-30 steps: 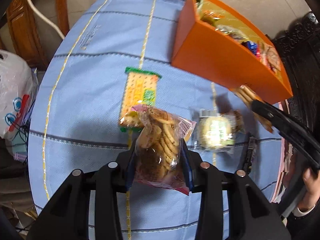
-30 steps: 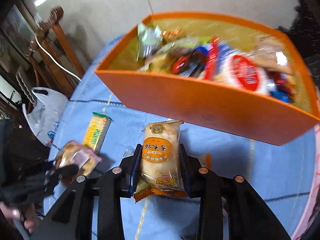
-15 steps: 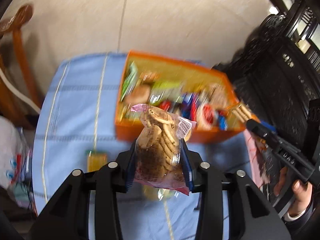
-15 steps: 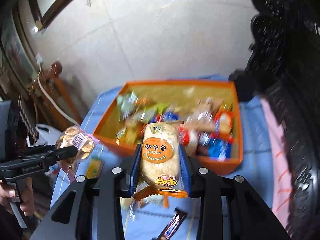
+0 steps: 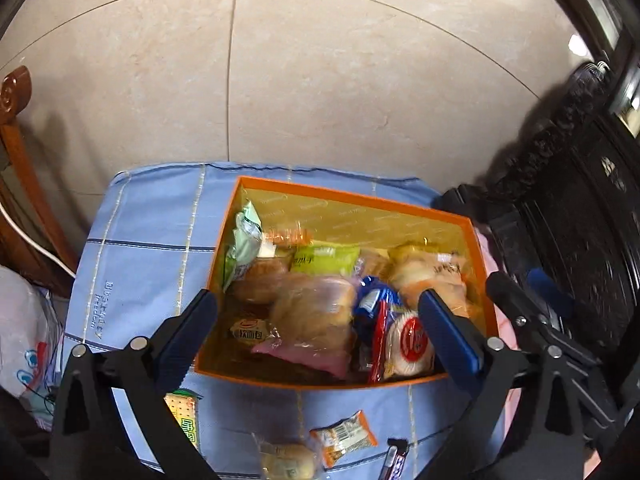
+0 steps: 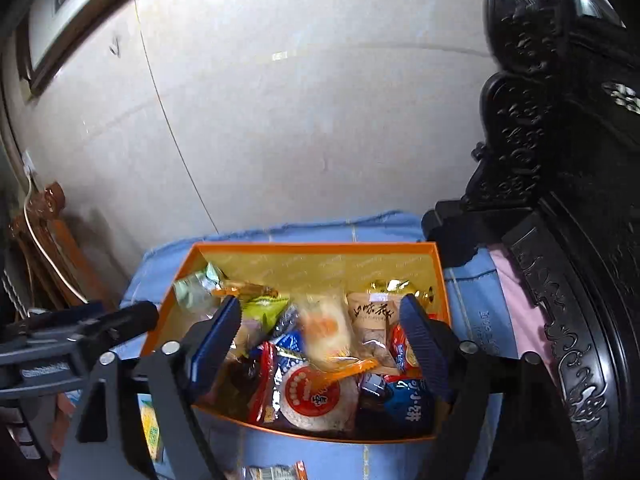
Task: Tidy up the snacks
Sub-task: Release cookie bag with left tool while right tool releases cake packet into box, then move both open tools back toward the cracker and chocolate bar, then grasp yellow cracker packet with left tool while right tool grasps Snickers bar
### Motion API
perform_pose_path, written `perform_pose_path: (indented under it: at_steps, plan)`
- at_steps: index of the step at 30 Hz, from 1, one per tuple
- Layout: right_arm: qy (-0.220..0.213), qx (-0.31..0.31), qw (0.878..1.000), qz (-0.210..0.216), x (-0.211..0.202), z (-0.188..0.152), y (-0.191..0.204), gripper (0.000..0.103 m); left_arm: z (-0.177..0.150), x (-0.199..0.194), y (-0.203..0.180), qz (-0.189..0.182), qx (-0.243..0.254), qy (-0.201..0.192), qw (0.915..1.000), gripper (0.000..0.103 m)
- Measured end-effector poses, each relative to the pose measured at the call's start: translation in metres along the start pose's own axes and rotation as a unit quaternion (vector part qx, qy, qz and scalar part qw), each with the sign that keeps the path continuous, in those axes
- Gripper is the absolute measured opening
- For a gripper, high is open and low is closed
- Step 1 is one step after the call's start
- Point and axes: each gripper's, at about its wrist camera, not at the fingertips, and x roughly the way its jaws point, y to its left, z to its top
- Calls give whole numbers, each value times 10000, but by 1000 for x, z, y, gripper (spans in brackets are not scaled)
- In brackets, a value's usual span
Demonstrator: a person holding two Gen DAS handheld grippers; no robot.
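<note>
Orange box [image 5: 320, 382] on the blue checked tablecloth [image 5: 132, 240], landmark for all entries below.

Left gripper [image 5: 320, 320]: above the box's near half, jaws opening wide, nothing between the pads. Cookie bag [image 5: 312, 320], pink-edged, lies blurred inside the box directly beneath it.

Right gripper [image 6: 320, 330]: above the box's middle, jaws opening, empty. Orange-label rice cracker pack [image 6: 326, 330] sits blurred on top of the heap below it.

Outside the box, just in front of its near wall: green cracker packet [image 5: 184, 420], small orange-edged snack [image 5: 344, 438], clear-wrapped round pastry [image 5: 286, 460], dark chocolate bar [image 5: 394, 460].

Risk: the heap is high and loose near the front wall; either fresh packet, landing on slick wrappers, could slide over the rim onto the cloth. Both grippers share the same space above the box, so a careless withdrawal could knock fingers together.

Change from a second ago: each gripper then clamped its packet short of the box; now both packets are released and the box fills the views.
</note>
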Motion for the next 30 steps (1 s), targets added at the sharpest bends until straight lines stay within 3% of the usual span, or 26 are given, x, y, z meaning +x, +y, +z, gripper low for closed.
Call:
perform_pose_path:
  at_steps: [5, 10, 20, 27, 28, 30]
  plan:
    - [498, 305, 9980, 251, -1, -36, -19, 85, -24, 8, 26, 171, -137, 447, 9988, 99]
    - [917, 404, 9948, 193, -8, -74, -33, 87, -56, 7, 61, 463, -284, 638, 9965, 99]
    - [1527, 698, 9858, 33, -11, -131, -50, 90, -134, 29, 135, 1084, -939, 1325, 9808, 98]
    - [1822, 606, 9813, 97, -14, -155, -40, 90, -165, 69, 144, 1597, -532, 1667, 9715, 98]
    - [1858, 607, 9806, 110, -14, -158, -39, 90, -167, 72, 146, 1534, -570, 1701, 9717, 95]
    - [1928, 605, 9793, 129, -14, -161, -38, 91, -174, 77, 152, 1345, -744, 1829, 9710, 70]
